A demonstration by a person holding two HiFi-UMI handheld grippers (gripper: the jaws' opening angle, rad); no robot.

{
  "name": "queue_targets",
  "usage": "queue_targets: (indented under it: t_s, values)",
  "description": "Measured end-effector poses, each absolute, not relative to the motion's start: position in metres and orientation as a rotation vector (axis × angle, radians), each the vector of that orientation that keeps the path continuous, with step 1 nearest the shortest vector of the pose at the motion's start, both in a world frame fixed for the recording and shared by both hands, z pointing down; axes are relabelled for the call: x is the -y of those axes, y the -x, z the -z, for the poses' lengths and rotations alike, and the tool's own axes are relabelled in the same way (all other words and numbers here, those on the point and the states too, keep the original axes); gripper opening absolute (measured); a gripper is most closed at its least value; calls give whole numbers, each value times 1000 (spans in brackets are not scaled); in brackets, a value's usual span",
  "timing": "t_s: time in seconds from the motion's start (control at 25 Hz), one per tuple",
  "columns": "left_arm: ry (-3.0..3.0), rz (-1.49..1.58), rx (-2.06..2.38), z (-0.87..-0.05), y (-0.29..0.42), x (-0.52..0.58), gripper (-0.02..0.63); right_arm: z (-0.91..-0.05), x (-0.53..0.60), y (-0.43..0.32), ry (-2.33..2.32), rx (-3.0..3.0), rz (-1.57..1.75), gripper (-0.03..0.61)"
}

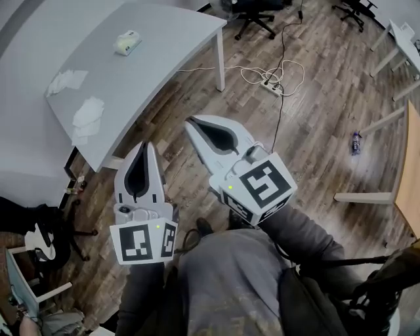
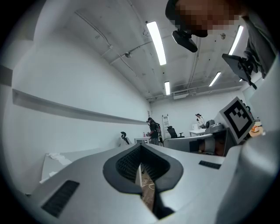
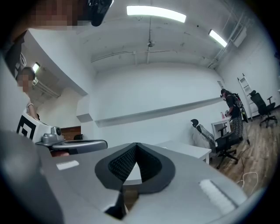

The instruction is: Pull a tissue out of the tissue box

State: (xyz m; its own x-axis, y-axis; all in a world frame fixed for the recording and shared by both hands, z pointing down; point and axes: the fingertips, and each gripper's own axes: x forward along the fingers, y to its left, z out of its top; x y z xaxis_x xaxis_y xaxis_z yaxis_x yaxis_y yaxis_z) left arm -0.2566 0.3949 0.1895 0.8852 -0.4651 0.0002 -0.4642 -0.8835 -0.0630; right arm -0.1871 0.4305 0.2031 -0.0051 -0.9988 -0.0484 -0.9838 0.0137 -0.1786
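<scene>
The tissue box (image 1: 126, 42), a small pale pack with a tissue sticking up, sits far back on the grey table (image 1: 157, 46). Two loose white tissues (image 1: 65, 82) (image 1: 87, 113) lie nearer the table's front edge. My left gripper (image 1: 145, 146) hangs in the air just off that front edge, its jaws shut and empty. To its right, my right gripper (image 1: 191, 123) is also shut on nothing, over the wooden floor. Both are well short of the box. In the left gripper view the left gripper's tips (image 2: 141, 148) meet, and so do the right gripper's tips (image 3: 136, 145) in the right gripper view.
A white table leg (image 1: 221, 62) stands at the table's right corner. A power strip with cables (image 1: 270, 85) lies on the wooden floor beyond it. Office chairs (image 1: 257, 16) stand at the back, more tables at the right, and a small bottle (image 1: 356, 141) on the floor.
</scene>
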Motion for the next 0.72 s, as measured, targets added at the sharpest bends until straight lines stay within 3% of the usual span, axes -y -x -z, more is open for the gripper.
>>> queue_targets:
  t_s: [0.4,0.72]
  values:
    - [3007,71,-808,-204,226,-371,-2,-216,-410,153,2114,-2141,189,2]
    - [3010,50,-880,-222,187,-286,-2,-239,-329,113,2088,-2205,233,2]
